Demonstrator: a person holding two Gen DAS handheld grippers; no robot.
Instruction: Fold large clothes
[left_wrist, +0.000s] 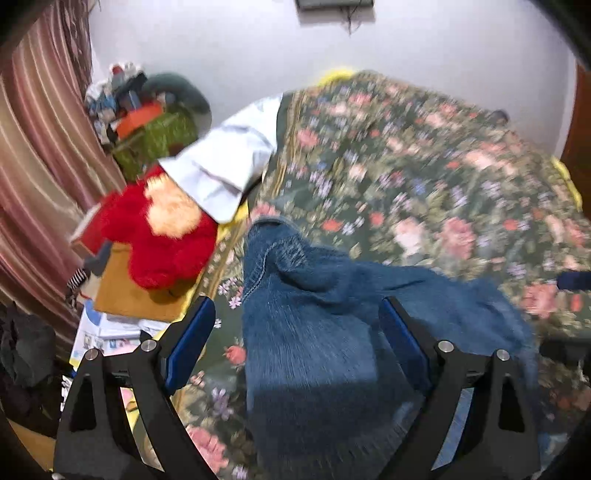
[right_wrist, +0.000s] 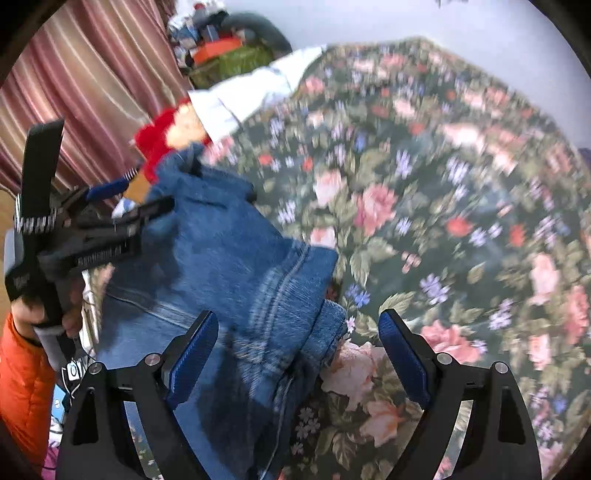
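Both grippers gape, holding nothing; blue jeans (left_wrist: 314, 332) lie between the left gripper's (left_wrist: 295, 339) fingers and under the right gripper (right_wrist: 299, 350), on a floral bedspread (right_wrist: 443, 221).

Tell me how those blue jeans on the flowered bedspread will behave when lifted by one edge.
The jeans will probably flop and sag, since they already lie in soft bunched folds. The thick seams suggest heavy denim, likely weighty. They will likely drag rather than slide on the bedspread.

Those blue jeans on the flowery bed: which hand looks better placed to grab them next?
Probably the left gripper: the jeans fill the gap between its open jaws. The right gripper, also open, straddles only their edge.
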